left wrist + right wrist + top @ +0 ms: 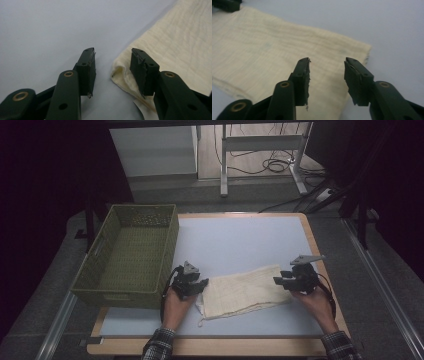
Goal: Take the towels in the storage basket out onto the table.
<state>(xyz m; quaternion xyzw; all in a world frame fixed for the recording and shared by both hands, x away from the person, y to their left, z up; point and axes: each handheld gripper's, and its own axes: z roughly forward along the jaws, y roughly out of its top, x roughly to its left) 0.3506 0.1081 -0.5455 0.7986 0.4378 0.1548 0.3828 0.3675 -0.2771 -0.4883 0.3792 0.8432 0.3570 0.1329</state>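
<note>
I have a cream cloth (pixel 246 291) lying flat on the pale mat (pixel 240 240) that covers the tabletop, folded into a long strip near the front edge, running from left of centre toward the right edge and slightly angled, its right end farther from me than its left. A thin loose string trails from its front left corner.

My left gripper (pixel 190 283) sits at the cloth's left end. In the left gripper view its jaws stand partly apart with nothing pressed between them: one pad is over the bare mat, the other just above the cloth's (pixel 175 42) rolled corner, which bulges up beside it. I cannot tell whether that pad brushes the fabric, but it is no grip.

My right gripper (pixel 292 279) is at the cloth's right end. In the right gripper view its jaws are likewise partly open and hold nothing; they hover over the cloth (pixel 274 47) near its end edge, one pad above the fabric and the other close to where the fabric gives way to the mat.

A green woven basket (pixel 131 255) stands along the left edge of the tabletop, just beside my left gripper and apart from the cloth. Its inside looks bare.
</note>
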